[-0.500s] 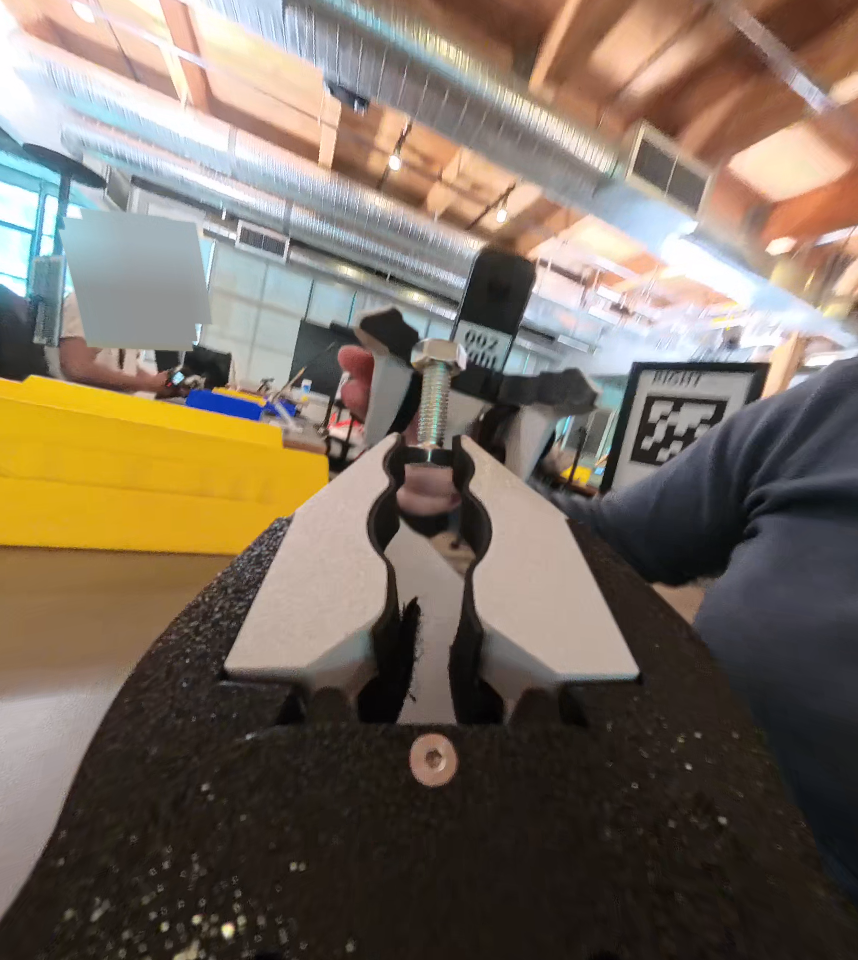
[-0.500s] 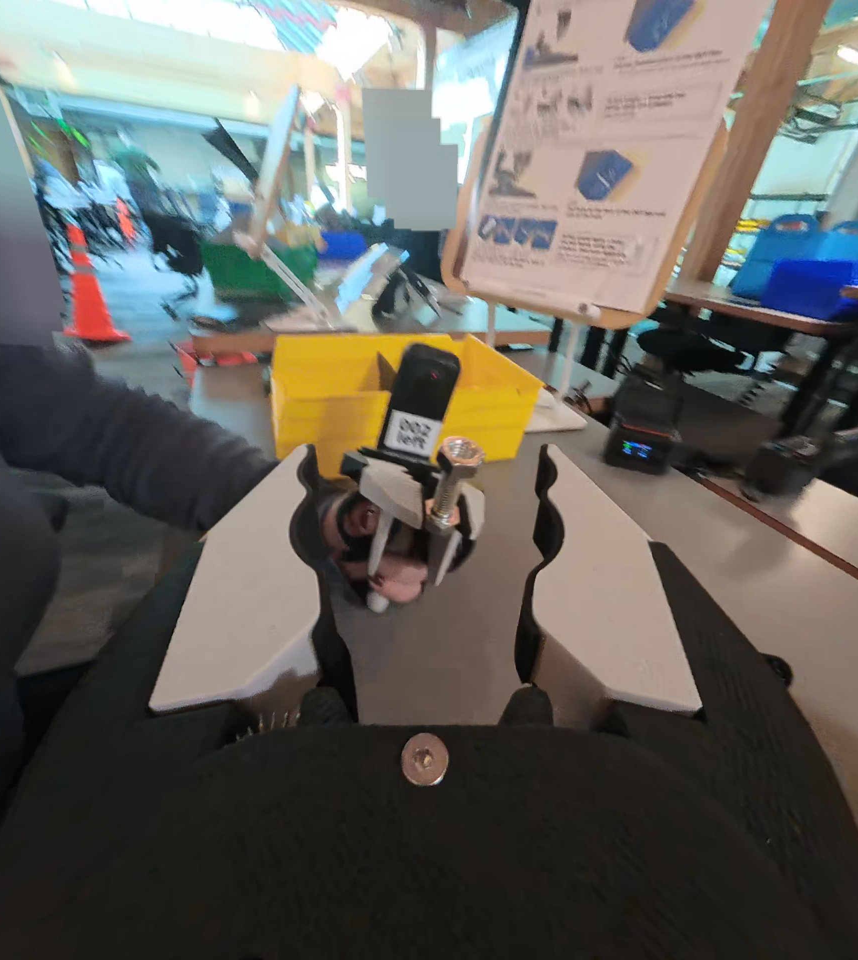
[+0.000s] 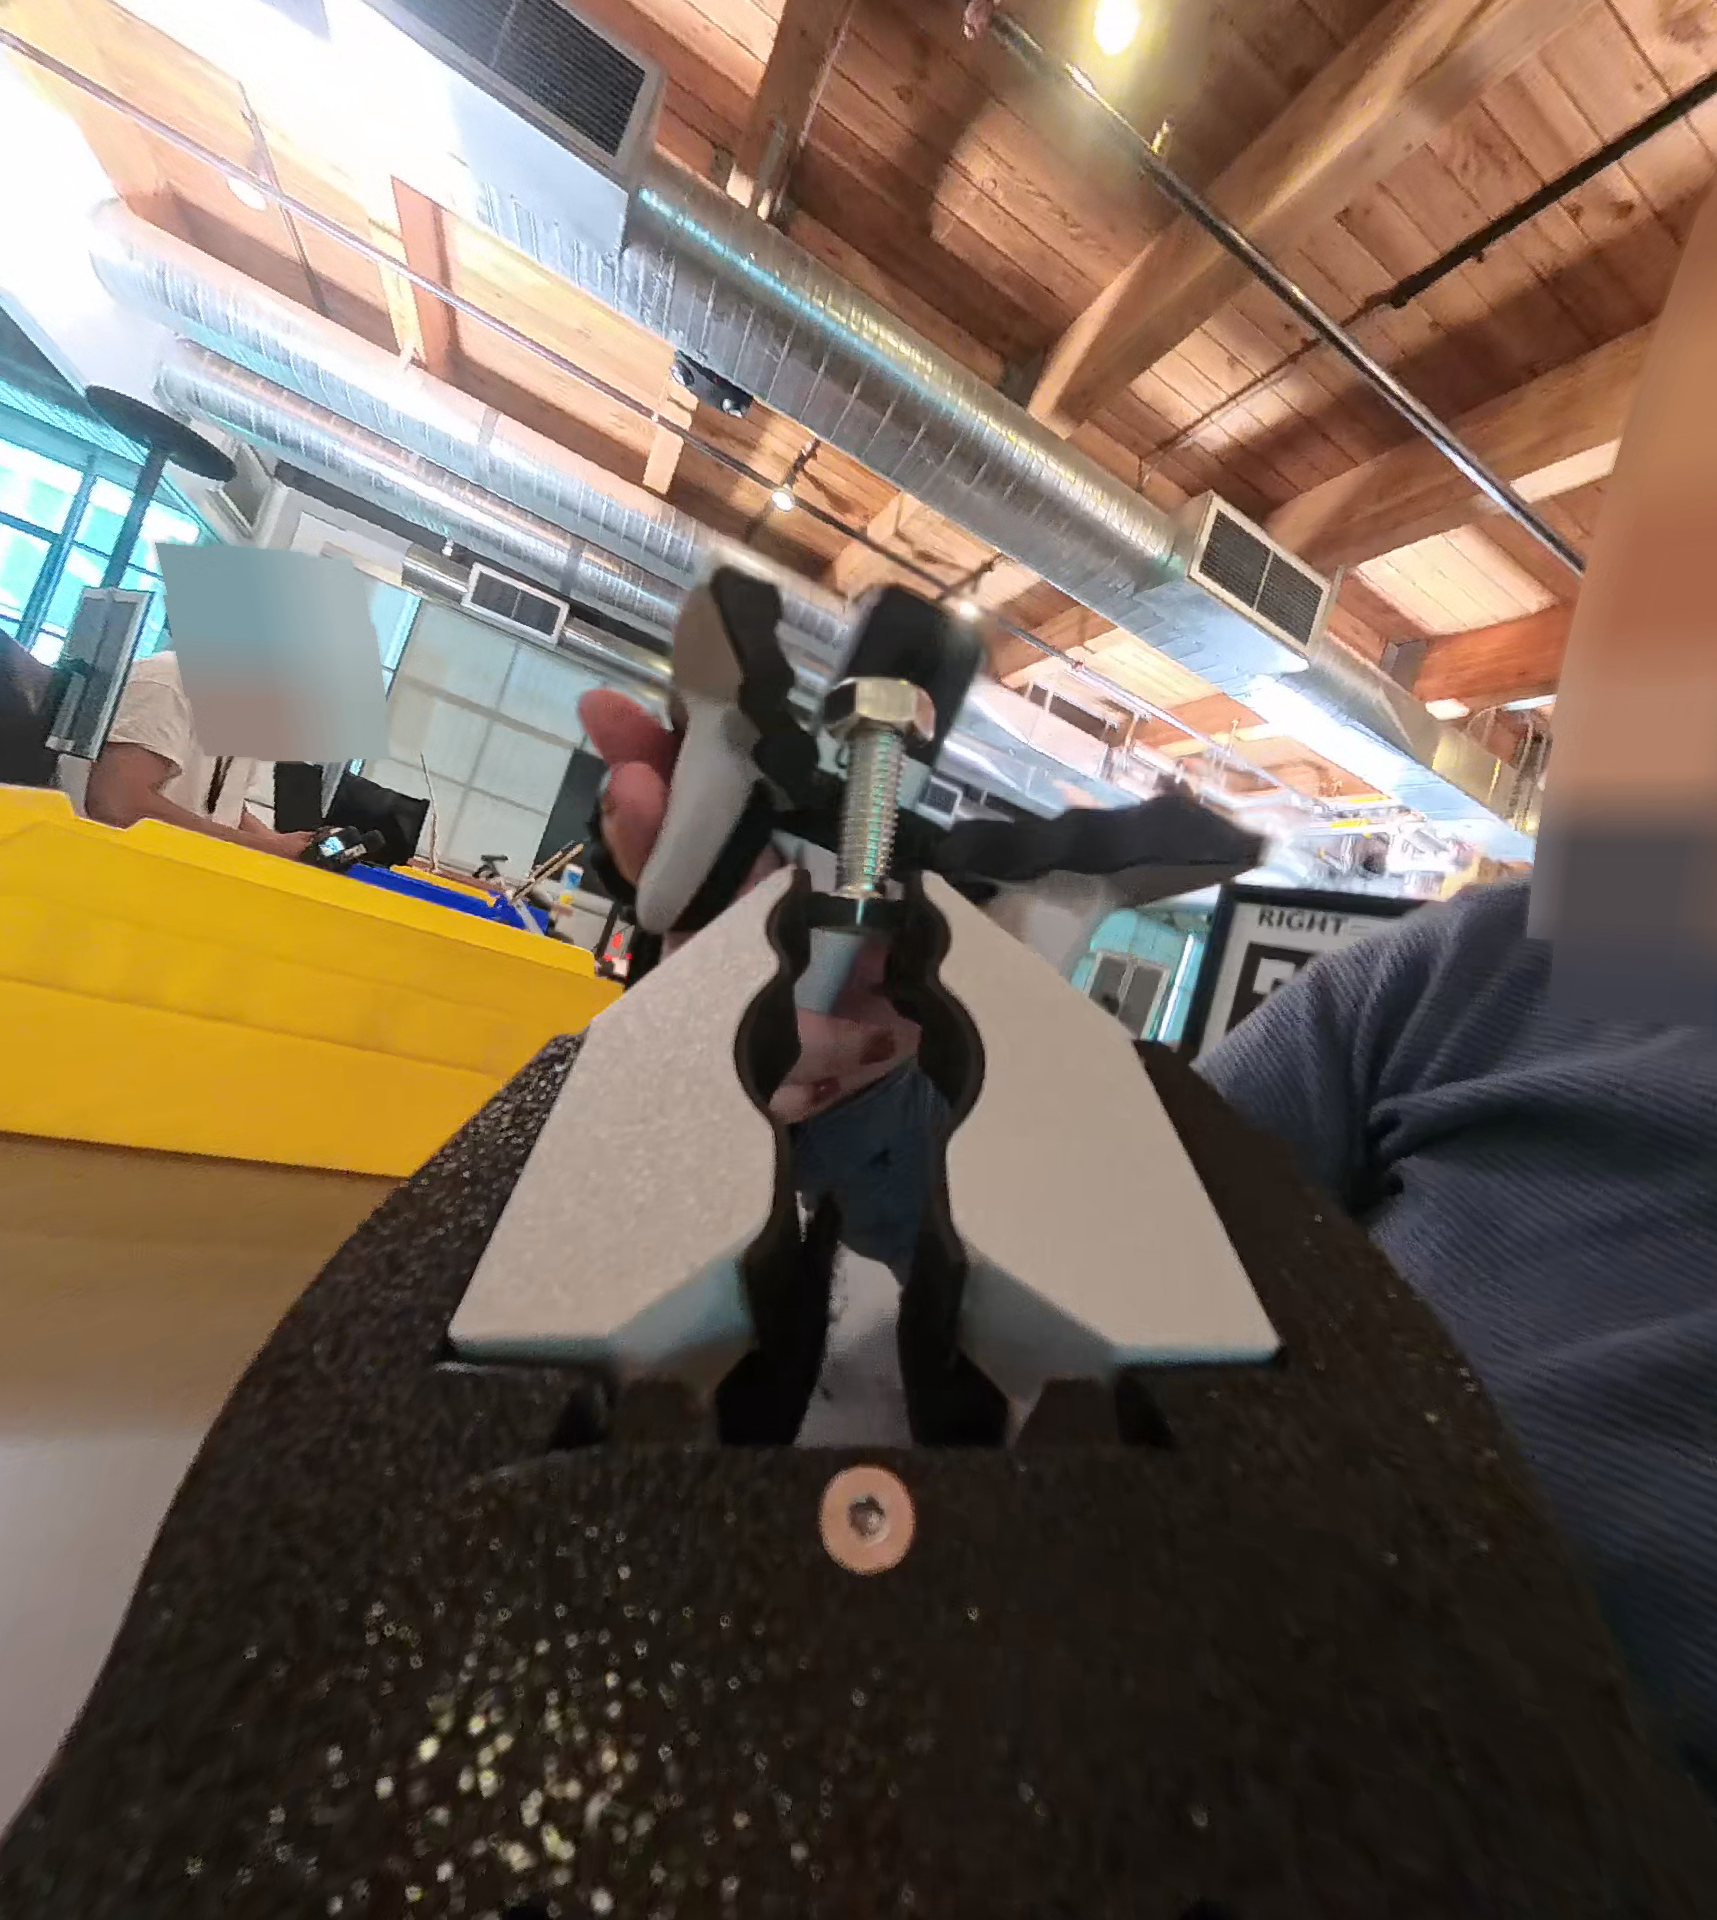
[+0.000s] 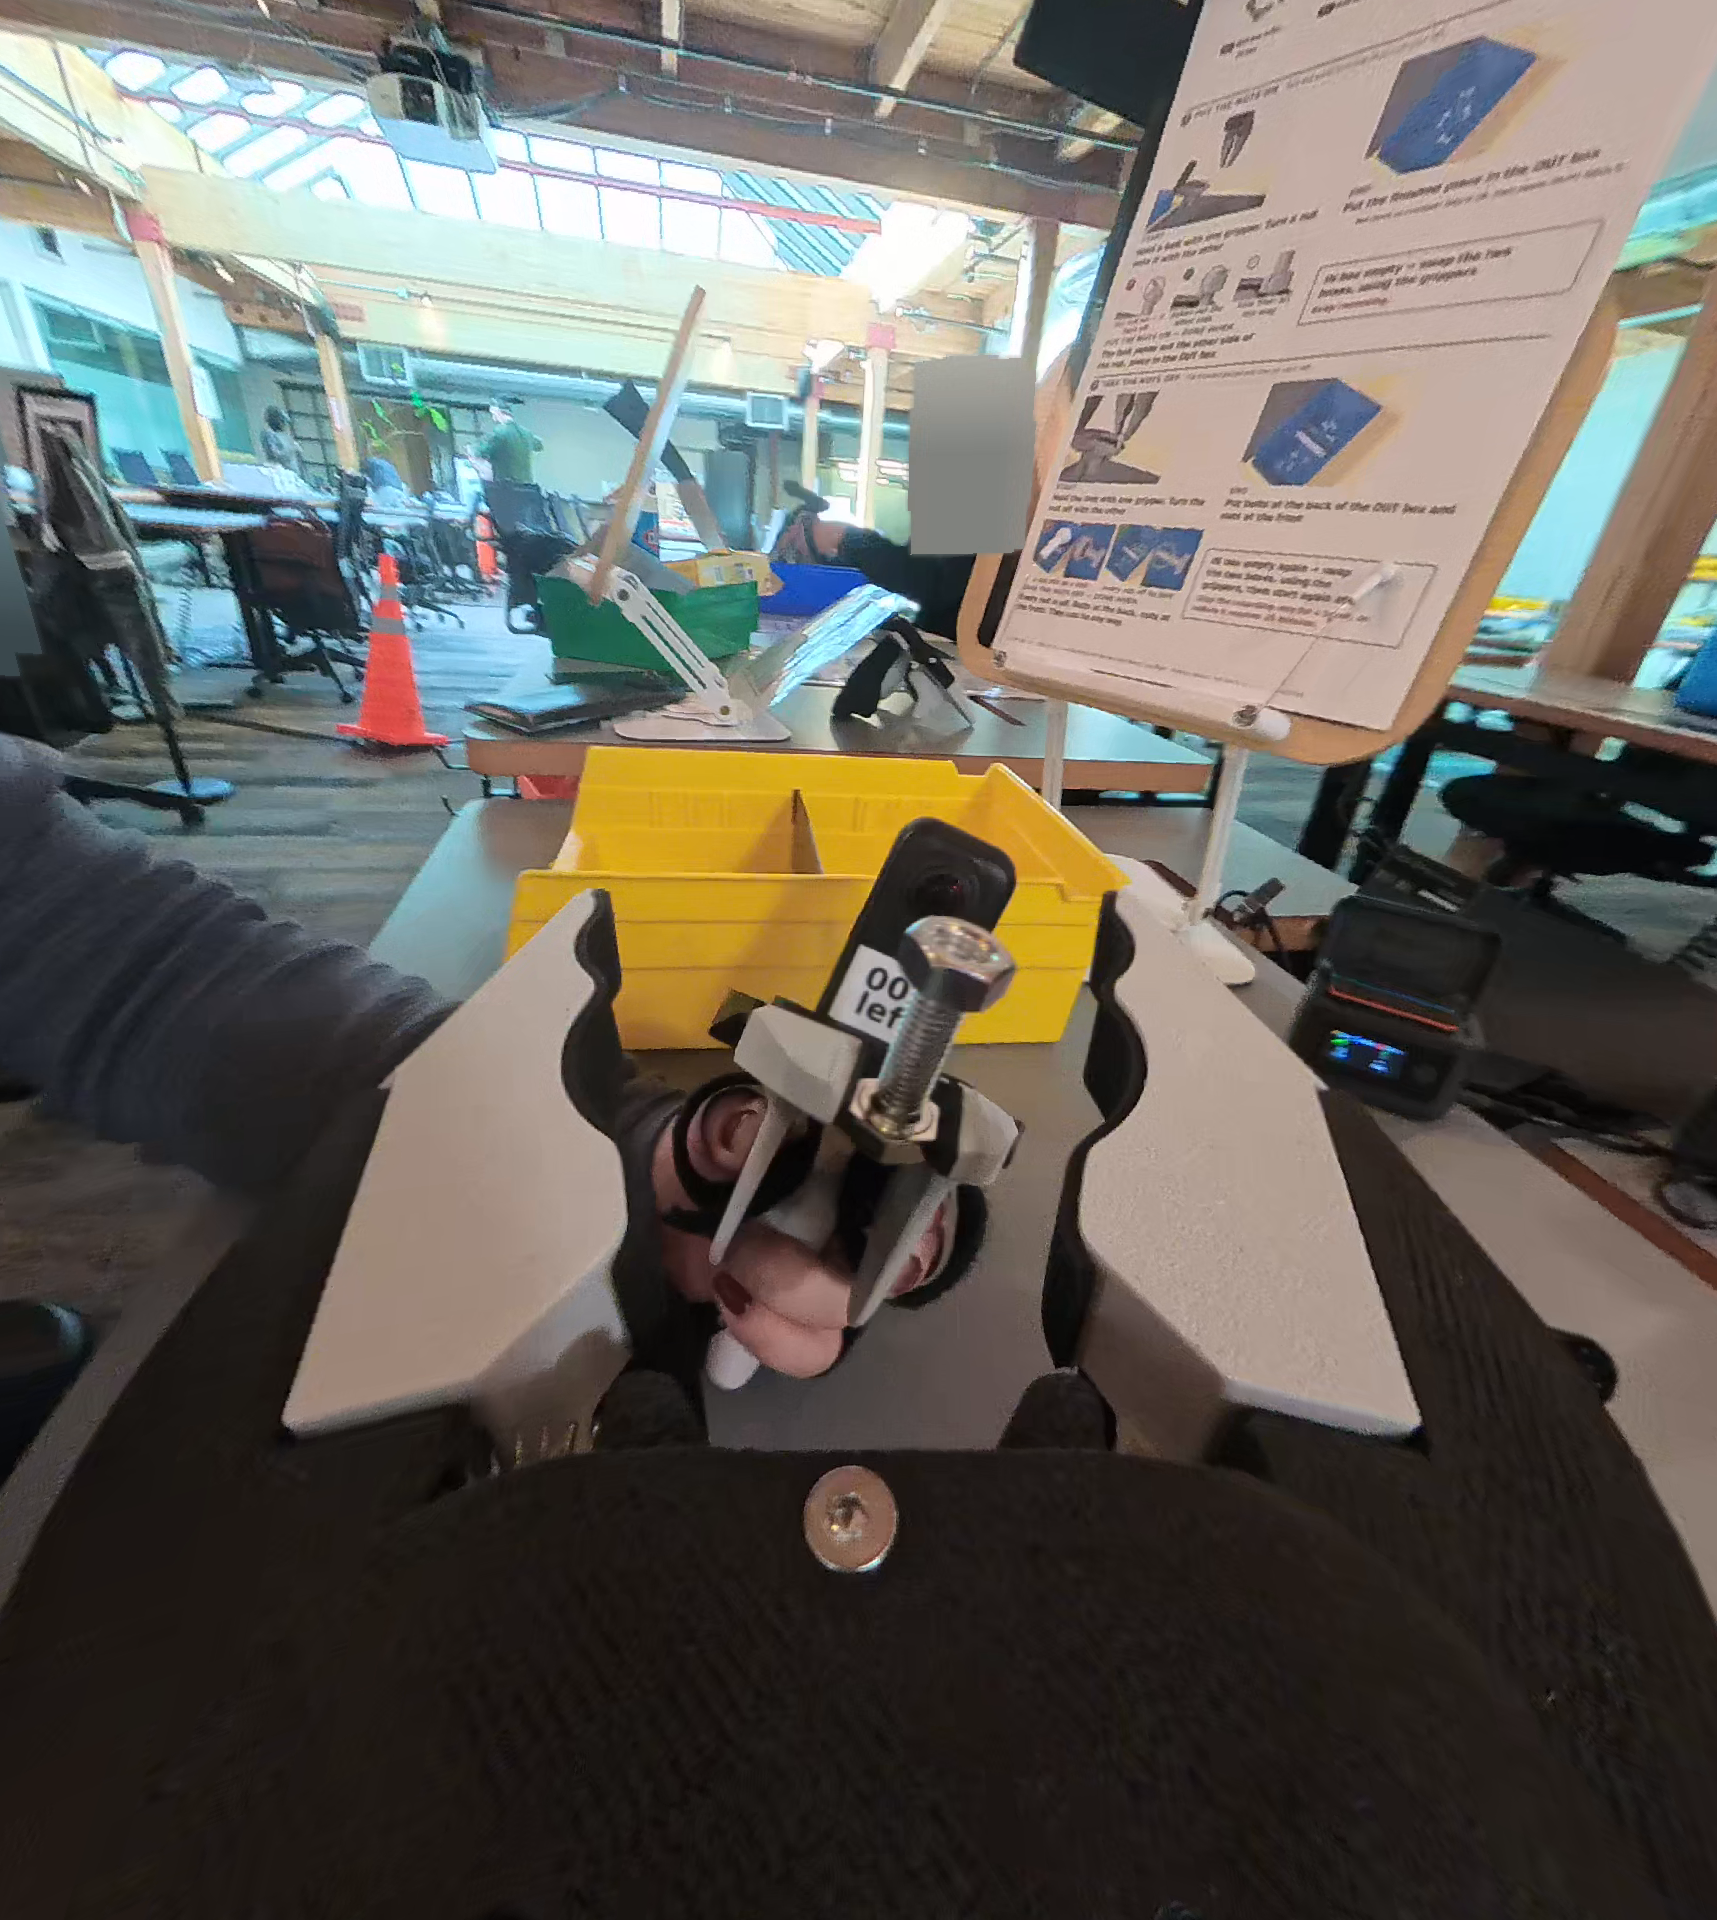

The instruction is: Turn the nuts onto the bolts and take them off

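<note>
My left gripper point(image 3: 859, 896) is shut on a steel nut point(image 3: 860, 910) threaded on a silver bolt point(image 3: 869, 790). The bolt stands upright above the fingertips, hex head on top, and its end pokes out below the nut. In the right wrist view the left gripper point(image 4: 895, 1122) holds the nut point(image 4: 898, 1117) and bolt point(image 4: 932, 1023) in front of my right gripper point(image 4: 854, 920). My right gripper is wide open and empty, and the bolt lies in line with its gap, just beyond the fingertips. The right gripper's fingers point(image 3: 703, 779) show spread behind the bolt.
A yellow divided bin point(image 4: 812, 935) stands on the grey table point(image 4: 1612, 1455) behind the grippers; it also shows in the left wrist view point(image 3: 210, 987). An instruction board point(image 4: 1301, 364) on a stand is at the right. A small black device point(image 4: 1384, 1023) sits beside it. A blue sleeve point(image 3: 1508, 1195) is close on the right. There is about 4 centimetres between the tips of the two grippers.
The two grippers have come a little closer together and the left one has tilted upward. The left stays shut on the nut and the right stays open.
</note>
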Tool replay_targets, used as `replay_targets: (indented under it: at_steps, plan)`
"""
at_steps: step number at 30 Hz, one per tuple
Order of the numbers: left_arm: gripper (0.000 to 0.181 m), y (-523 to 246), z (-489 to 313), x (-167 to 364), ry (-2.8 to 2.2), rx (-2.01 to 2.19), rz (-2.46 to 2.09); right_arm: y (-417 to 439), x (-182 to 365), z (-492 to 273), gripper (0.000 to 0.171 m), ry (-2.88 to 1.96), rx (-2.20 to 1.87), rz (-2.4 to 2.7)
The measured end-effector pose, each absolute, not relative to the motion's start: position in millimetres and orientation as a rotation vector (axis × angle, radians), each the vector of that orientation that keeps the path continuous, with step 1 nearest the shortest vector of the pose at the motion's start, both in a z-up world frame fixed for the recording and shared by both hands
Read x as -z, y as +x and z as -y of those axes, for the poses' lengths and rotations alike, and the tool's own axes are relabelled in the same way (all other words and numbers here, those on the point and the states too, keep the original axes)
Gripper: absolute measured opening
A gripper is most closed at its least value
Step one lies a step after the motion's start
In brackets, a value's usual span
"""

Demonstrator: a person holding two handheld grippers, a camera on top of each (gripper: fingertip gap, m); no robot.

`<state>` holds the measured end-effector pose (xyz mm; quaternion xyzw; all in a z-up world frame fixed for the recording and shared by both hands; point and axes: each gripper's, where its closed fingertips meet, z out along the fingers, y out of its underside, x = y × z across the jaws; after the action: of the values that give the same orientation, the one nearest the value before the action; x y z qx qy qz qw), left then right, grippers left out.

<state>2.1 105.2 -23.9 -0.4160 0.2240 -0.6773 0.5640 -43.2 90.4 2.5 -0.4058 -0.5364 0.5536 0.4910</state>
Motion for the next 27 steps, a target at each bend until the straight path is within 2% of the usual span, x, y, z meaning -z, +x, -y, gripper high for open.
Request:
replay_targets:
  at_steps: [7, 14, 17, 23, 27]
  plan:
    - [0.016, 6.6, -103.1, 26.1, -0.998, 1.596, -0.557, -37.1, -6.1, -74.6, 0.091, -0.968, -1.499, 1.315]
    - [0.015, 6.5, -103.4, 26.0, -0.999, 1.594, -0.555, -32.6, -4.4, -73.0, 0.089, -0.972, -1.447, 1.342]
    - [0.016, 4.8, -105.1, 25.8, -1.002, 1.58, -0.542, -26.3, -2.5, -78.5, 0.083, -0.989, -1.452, 1.338]
    - [0.016, 8.6, -106.0, 28.9, -1.033, 1.549, -0.562, -37.9, 3.7, -72.8, 0.089, -1.015, -1.44, 1.362]
    - [0.015, 5.3, -108.8, 29.5, -1.04, 1.512, -0.569, -24.7, 8.0, -78.4, 0.085, -1.04, -1.414, 1.405]
